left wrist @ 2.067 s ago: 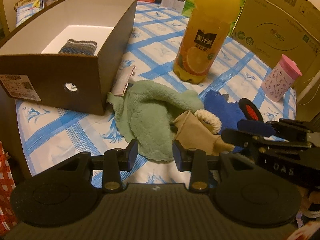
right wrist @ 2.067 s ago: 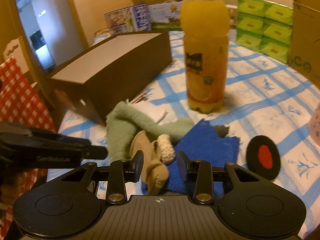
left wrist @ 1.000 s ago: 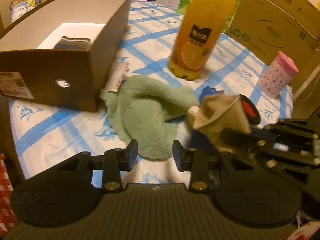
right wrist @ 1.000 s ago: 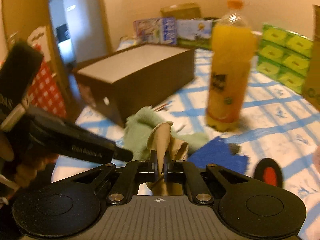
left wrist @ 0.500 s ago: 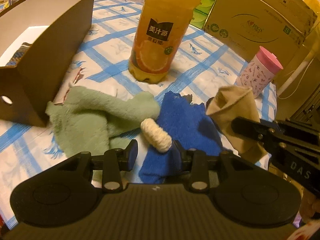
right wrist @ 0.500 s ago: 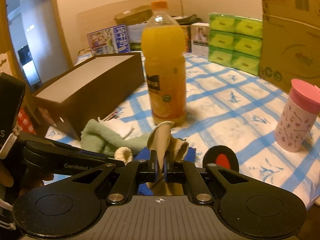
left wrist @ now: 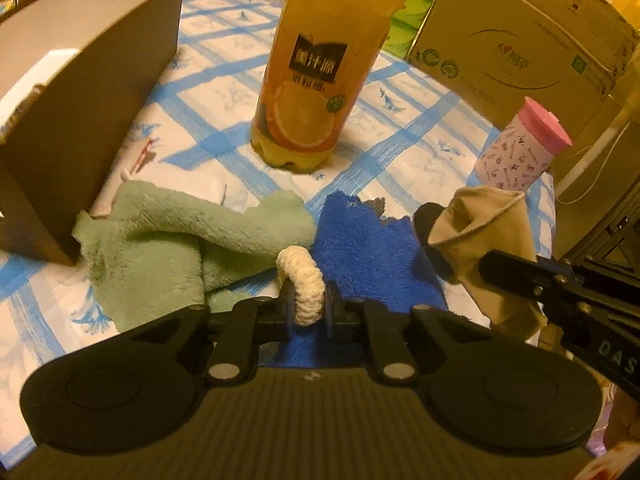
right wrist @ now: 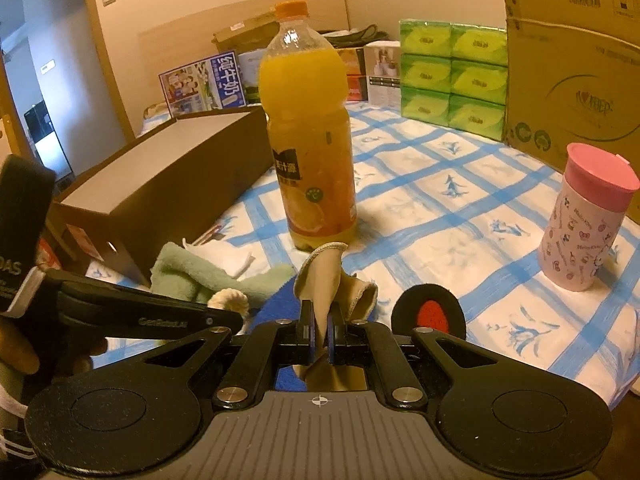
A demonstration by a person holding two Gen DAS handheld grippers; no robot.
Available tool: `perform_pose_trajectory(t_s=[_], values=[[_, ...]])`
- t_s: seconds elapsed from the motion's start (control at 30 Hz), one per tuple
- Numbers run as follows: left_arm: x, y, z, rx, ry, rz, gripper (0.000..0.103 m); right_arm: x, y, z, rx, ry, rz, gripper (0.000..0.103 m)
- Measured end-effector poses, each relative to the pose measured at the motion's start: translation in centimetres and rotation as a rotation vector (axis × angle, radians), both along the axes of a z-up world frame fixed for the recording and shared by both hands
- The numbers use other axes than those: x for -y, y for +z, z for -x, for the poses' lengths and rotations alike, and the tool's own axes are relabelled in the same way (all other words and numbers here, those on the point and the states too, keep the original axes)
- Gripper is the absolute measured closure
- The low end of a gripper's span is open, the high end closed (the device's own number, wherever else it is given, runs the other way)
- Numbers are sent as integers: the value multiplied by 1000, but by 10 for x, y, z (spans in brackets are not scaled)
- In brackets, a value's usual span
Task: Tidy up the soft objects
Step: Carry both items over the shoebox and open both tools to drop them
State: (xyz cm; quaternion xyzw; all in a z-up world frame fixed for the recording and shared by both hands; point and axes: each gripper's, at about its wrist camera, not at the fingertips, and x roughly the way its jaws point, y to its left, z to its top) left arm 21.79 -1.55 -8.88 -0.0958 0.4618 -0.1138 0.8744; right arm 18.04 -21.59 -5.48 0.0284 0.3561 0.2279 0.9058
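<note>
My left gripper (left wrist: pixel 307 309) is shut on a cream knitted roll (left wrist: pixel 303 282) that lies over a blue towel (left wrist: pixel 368 256), next to a green fleece cloth (left wrist: pixel 168 236). My right gripper (right wrist: pixel 319 330) is shut on a beige cloth (right wrist: pixel 322 276) and holds it above the table; this cloth shows at the right of the left wrist view (left wrist: pixel 488 232). The brown box (left wrist: pixel 80 92) stands at the left, open at the top. In the right wrist view the cream roll (right wrist: pixel 230 300), green cloth (right wrist: pixel 188 272) and box (right wrist: pixel 168 188) lie left of the beige cloth.
A tall orange juice bottle (left wrist: pixel 320 72) stands behind the cloths. A pink-lidded cup (left wrist: pixel 520 152) stands at the right, a cardboard carton (left wrist: pixel 516 36) behind it. A black disc with a red centre (right wrist: pixel 428 314) lies on the blue-checked tablecloth (right wrist: pixel 460 208). Green tissue packs (right wrist: pixel 452 76) are at the back.
My left gripper has closed on the cream roll, which lay loose between its open fingers half a second ago. My right gripper still holds the beige cloth lifted.
</note>
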Motion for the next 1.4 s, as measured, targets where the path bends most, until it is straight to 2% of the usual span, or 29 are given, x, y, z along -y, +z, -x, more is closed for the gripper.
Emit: perform_pose_trajectory(t_s=[0.2,0.37,0.77,1.07,1.33,1.4], values=[[-12,33,18,95,-20,-13,91,-12,13,0,19,32,-29,97],[-37,61,27,163,21,-21,91,-37,29,-8,46,84,-63,97],[-133,113,6,293,162,-114,91,-144,71,-58,120,218,-177,97],[-205,113,-63,274,215,-153,91,-230,61,-129,90,225,-179,97],[-247,90,-132,231,197,-188,91,-269,27,-204,32,171,-141,97],[-253,83,-148,223,187,-174,91,-276,17,-221,23,157,-130,97]])
